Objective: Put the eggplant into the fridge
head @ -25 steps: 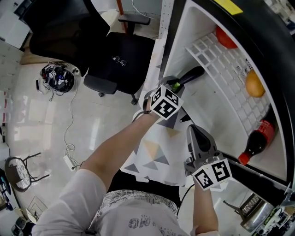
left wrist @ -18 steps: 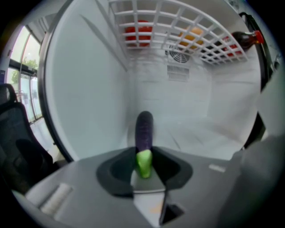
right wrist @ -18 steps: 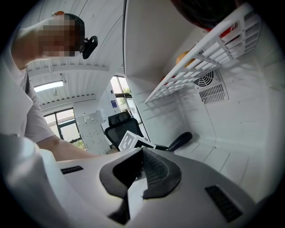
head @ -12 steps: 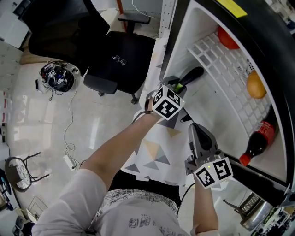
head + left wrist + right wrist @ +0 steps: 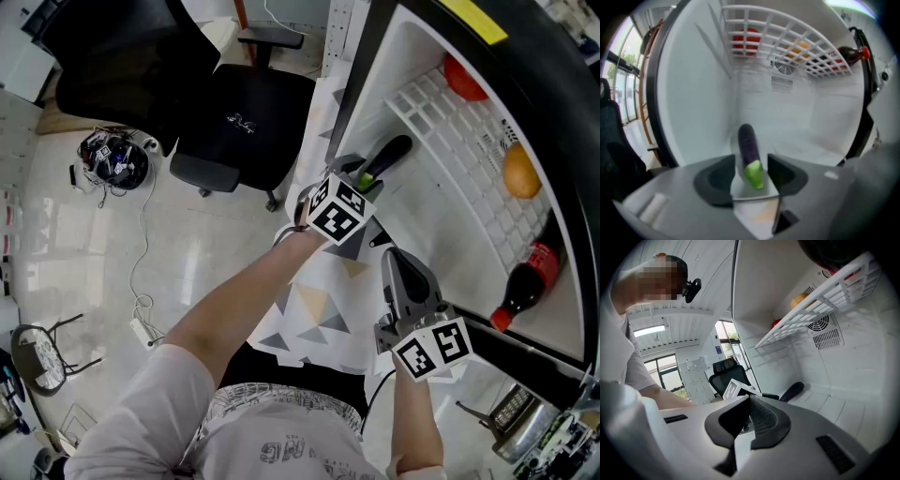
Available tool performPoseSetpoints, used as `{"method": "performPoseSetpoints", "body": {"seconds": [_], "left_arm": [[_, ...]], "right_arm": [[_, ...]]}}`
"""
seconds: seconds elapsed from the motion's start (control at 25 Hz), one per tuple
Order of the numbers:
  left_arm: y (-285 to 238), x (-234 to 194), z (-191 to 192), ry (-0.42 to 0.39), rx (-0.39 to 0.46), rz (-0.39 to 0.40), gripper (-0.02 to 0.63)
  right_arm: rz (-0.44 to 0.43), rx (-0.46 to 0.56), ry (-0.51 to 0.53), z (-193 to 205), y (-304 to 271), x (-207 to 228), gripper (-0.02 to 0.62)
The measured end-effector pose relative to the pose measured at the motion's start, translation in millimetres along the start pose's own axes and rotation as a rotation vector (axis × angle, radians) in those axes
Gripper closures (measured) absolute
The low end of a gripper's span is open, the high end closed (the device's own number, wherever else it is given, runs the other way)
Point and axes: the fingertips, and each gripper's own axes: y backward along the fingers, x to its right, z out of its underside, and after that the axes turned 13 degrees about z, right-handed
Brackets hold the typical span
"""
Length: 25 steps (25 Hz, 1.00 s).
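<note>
Eggplant [image 5: 749,143] dark purple, green cap, between opening left claw [image 5: 752,158]; right claw [image 5: 749,401] closed.

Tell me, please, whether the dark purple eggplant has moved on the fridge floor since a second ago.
No. The dark purple eggplant keeps its place beneath the near corner of the white wire shelf.

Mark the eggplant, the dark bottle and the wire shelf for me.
eggplant [image 5: 748,140]: left gripper view, on its purple body.
dark bottle [image 5: 525,286]: head view, on its body.
wire shelf [image 5: 448,148]: head view, on the bare middle of the grid.
</note>
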Motion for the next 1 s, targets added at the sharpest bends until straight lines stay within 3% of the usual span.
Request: {"method": "performPoseSetpoints", "body": {"seconds": [0.6,1.0], "left_arm": [[56,37,-10,-0.037,0.048,0.049,0.374],[120,56,-38,-0.079,0.126,0.049,0.451]], "right_arm": [[0.024,0.023,-0.010,-14,7,-19,0.592],[0.041,0.055,-0.012,-34,19,-42,0.592]]}}
